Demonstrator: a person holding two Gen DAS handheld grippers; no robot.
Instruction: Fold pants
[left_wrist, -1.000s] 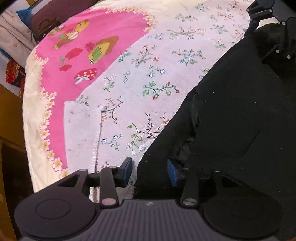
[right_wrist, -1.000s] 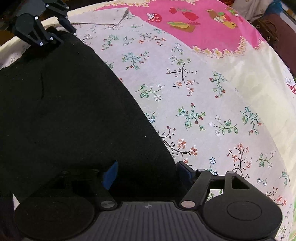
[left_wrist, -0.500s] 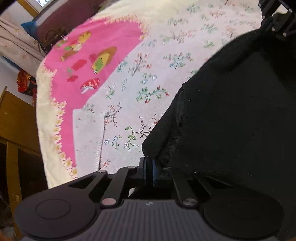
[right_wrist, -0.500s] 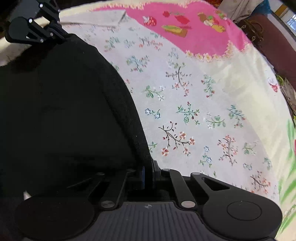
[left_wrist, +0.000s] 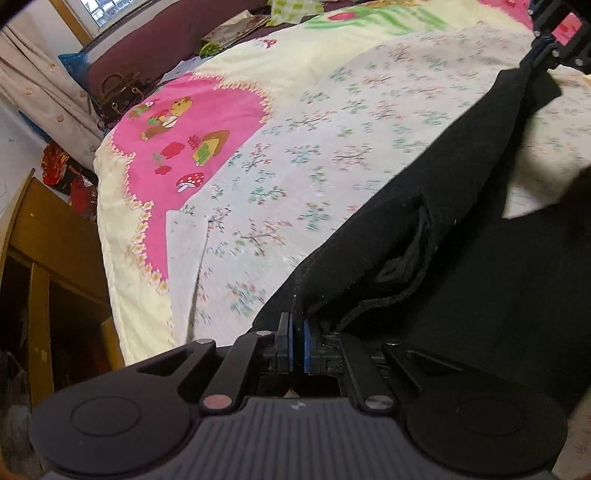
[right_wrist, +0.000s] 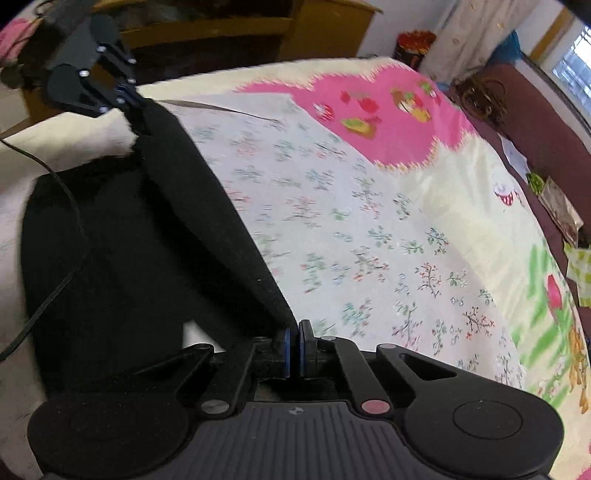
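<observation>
Floral bedding (left_wrist: 332, 155) covers a bed that fills both views, white with small sprigs, and a pink patch with mushrooms and a little house (left_wrist: 184, 140) lies toward the upper left of the left wrist frame. Wooden furniture (left_wrist: 40, 258) stands along the left edge there, and a brown handbag (left_wrist: 122, 92) sits near the curtain at the upper left.

Black pants (left_wrist: 461, 240) lie over the right half of the left wrist view and the left half of the right wrist view (right_wrist: 129, 258). One edge of the cloth is stretched taut in a band between the two tools, raised off the bedding, with pale sheet showing beneath it.

At the bottom centre of its own frame, the left tool (left_wrist: 297, 347) is clenched on a corner of the pants, blue pads pressed together with black fabric between them. It also shows at the upper left of the right wrist view (right_wrist: 129, 99), gripping the far end of the band.

Likewise the right tool (right_wrist: 294, 350) is clenched on the other corner at the bottom centre, and appears at the upper right of the left wrist view (left_wrist: 535, 59). A thin black cable (right_wrist: 70, 221) trails across the pants at left.
</observation>
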